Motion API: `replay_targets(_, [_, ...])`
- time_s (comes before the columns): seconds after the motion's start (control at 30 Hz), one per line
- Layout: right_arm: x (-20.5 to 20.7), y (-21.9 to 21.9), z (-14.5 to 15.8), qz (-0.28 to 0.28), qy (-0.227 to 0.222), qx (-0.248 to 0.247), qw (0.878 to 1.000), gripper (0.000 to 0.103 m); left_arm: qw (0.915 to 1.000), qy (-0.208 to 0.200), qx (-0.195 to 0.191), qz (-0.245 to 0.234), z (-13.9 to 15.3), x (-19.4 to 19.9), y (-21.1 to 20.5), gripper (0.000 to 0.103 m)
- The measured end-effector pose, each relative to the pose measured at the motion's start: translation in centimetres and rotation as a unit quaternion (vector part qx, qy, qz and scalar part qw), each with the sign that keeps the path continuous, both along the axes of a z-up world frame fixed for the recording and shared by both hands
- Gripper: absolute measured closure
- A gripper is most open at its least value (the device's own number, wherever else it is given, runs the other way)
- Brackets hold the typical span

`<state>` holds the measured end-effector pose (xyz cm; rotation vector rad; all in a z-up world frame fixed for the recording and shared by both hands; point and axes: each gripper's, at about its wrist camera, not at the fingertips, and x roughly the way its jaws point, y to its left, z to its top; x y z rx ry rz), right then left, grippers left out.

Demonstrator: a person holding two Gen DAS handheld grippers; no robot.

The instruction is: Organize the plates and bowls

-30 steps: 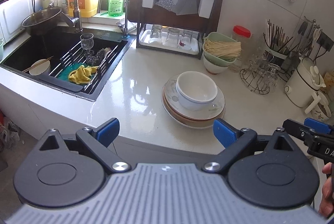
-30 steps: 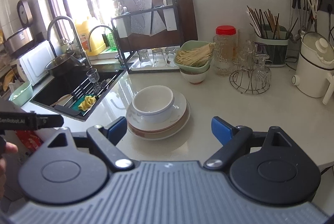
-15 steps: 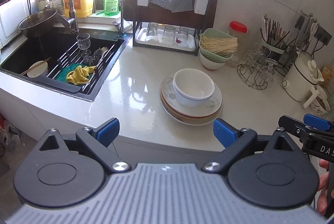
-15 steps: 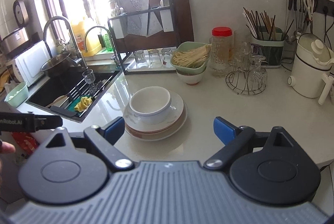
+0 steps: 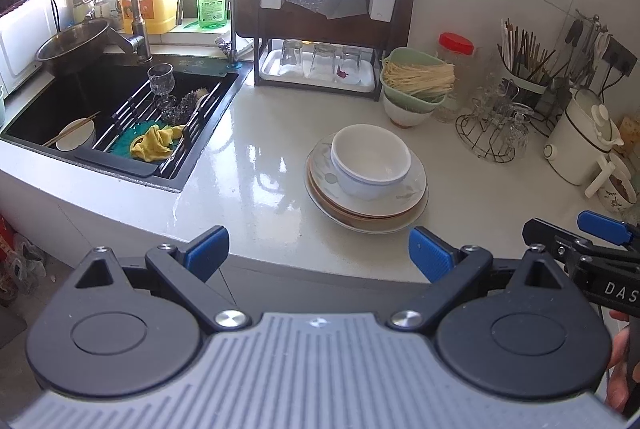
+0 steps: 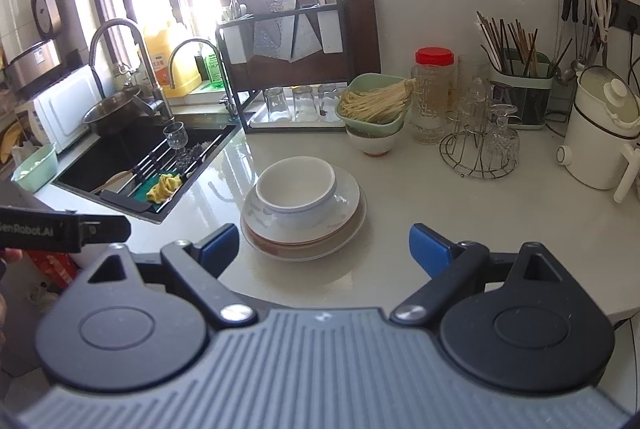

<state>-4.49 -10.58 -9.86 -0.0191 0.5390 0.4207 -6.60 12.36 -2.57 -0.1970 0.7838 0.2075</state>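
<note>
A white bowl [image 5: 370, 161] sits on a stack of plates [image 5: 404, 205] in the middle of the counter; both also show in the right wrist view, bowl [image 6: 296, 185] on plates [image 6: 348, 217]. My left gripper [image 5: 318, 249] is open and empty, held short of the counter's front edge, with the stack ahead and a little right. My right gripper [image 6: 324, 245] is open and empty, just in front of the stack. Another white bowl [image 5: 76, 135] with chopsticks lies in the sink.
A black sink [image 5: 96, 89] with a drain rack, glass and yellow cloth is at the left. A dish rack [image 5: 320, 29] with glasses stands at the back. A green bowl of noodles [image 5: 416, 81], a glass holder [image 5: 492, 125] and a white kettle [image 5: 580, 141] stand at the right.
Both grippers have drawn back and risen slightly, so the stack sits a little farther off in both views. Nothing was grasped; bowl and plates have not moved.
</note>
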Motion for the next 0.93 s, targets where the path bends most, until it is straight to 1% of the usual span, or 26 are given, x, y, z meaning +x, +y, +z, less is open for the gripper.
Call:
replay_targets(0.23, [-0.06, -0.17, 0.49, -0.009, -0.008, 0.004, 1.0, 0.01, 1.0, 0.003, 0.001, -0.001, 0.08, -0.17, 0.11, 0.005])
replay_targets(0.47, [-0.05, -0.43, 0.57, -0.016, -0.005, 0.01, 1.0, 0.01, 1.0, 0.0, -0.002, -0.002, 0.22, -0.22, 0.03, 0.005])
replay_targets(0.67, [-0.25, -0.41, 0.71, -0.013, -0.014, 0.008, 1.0, 0.01, 1.0, -0.003, -0.003, -0.004, 0.44, -0.35, -0.12, 0.004])
replay_targets(0.93, [-0.45, -0.72, 0.73, -0.016, -0.012, 0.015, 1.0, 0.01, 1.0, -0.003, -0.002, -0.005, 0.75, -0.52, -0.18, 0.004])
